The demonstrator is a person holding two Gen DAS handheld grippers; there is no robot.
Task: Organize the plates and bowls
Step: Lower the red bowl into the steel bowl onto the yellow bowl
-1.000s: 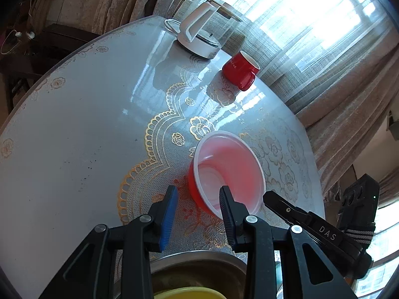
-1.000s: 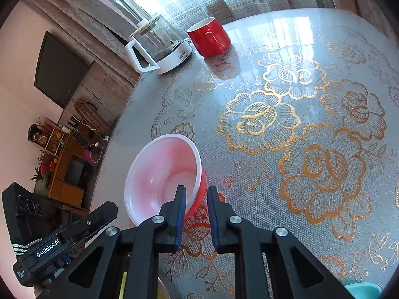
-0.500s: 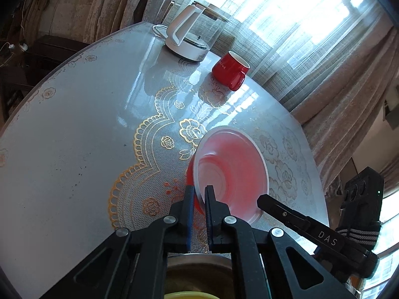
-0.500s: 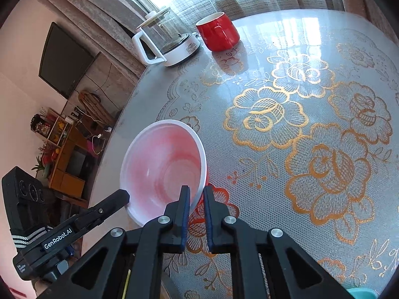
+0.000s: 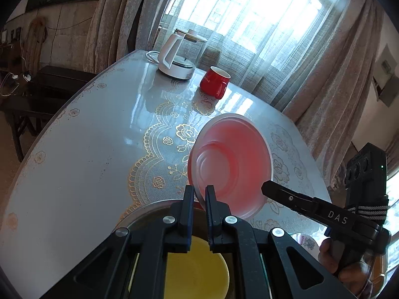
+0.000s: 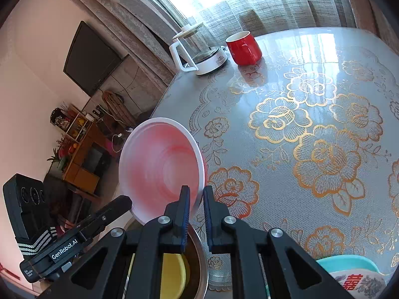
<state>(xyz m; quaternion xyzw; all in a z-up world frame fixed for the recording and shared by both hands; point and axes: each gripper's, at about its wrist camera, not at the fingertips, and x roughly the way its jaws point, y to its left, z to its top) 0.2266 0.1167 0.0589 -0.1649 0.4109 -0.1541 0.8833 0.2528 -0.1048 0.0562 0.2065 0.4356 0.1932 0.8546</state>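
**Red bowl held at two points on its rim**

While both grippers pinch its rim, the red bowl (image 5: 230, 165) hangs tilted above the table (image 5: 74, 154), its pale inside facing the cameras. The left gripper (image 5: 199, 199) clamps the rim at about 7 o'clock in the left wrist view; the right gripper (image 6: 195, 200) clamps it at about 5 o'clock in its own view. Below the bowl sits a metal bowl (image 6: 198, 256) holding a yellow dish (image 5: 197, 269). At 12 o'clock stand a red mug (image 5: 214, 82) and a glass kettle (image 5: 178, 57). "DAS" reads on one gripper's side, "GenRobot.AI" on the other. A patterned plate (image 6: 359, 284) at 5 o'clock bears a red Chinese character.
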